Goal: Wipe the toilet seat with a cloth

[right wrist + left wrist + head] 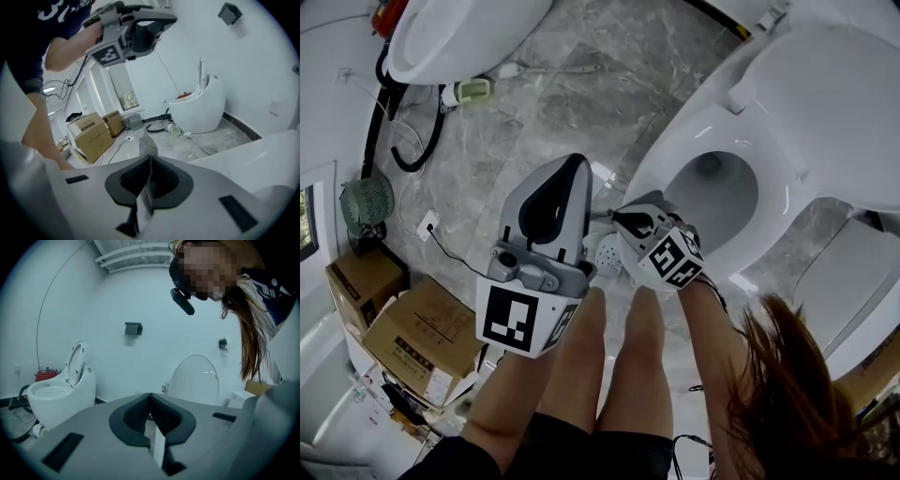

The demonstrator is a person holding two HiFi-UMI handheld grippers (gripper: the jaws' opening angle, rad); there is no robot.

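In the head view, the toilet seat [680, 155] is seen at two o'clock, its ring bare and white around the open bowl. The right gripper [628, 220] is held just off the seat's near rim. Only a pale perforated scrap at its tip hints at the cloth [607, 251].

The grip is shown clearly only in the right gripper view. There the jaws are pressed together on the grey mesh cloth [146, 143], and a peak of it stands up above the pads at twelve o'clock. The seat's white edge is seen at four o'clock.

The left gripper [567, 178] is tipped up toward the head camera. In the left gripper view [150, 397] its pads meet at the tip. A pale strip is seen in the slit below them, and what it is cannot be told. The raised lid [194, 380] is shown only in this view, at one o'clock.

A second toilet [459, 37] is seen at eleven o'clock in the head view, and cardboard boxes [412, 328] at eight.
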